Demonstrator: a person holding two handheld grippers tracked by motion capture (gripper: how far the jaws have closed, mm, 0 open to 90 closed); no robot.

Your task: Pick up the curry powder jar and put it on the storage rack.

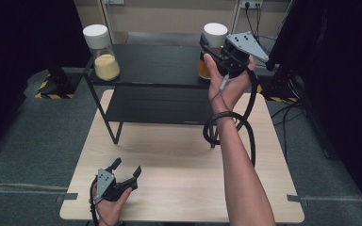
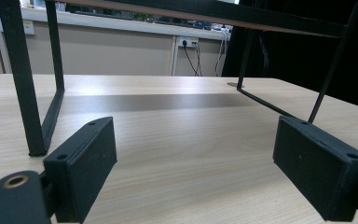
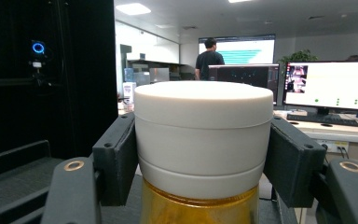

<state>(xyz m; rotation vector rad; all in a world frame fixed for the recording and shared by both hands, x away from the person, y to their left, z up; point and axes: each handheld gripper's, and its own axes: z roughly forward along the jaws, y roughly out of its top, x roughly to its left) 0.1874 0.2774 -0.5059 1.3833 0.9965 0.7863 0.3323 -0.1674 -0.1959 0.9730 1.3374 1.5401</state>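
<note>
1. Left gripper (image 1: pixel 126 173) rests low on the wooden table (image 1: pixel 179 188) at the near left corner, jaws spread wide with nothing between them; it looks idle
2. Beyond it stands the black shelf rack (image 1: pixel 155 101), its legs planted on the tabletop
3. Right gripper (image 3: pixel 200 154) is raised to the rack's top right, jaws pressed on either side of the white lid (image 3: pixel 203 135) of the amber-filled jar (image 1: pixel 206 66)
4. A second jar (image 1: pixel 102 54), holding pale grains, stands at the top left, well apart
5. Judging by the grip, the step is grasping the lid; next probably calls for a twist or a steady vertical lift
</note>
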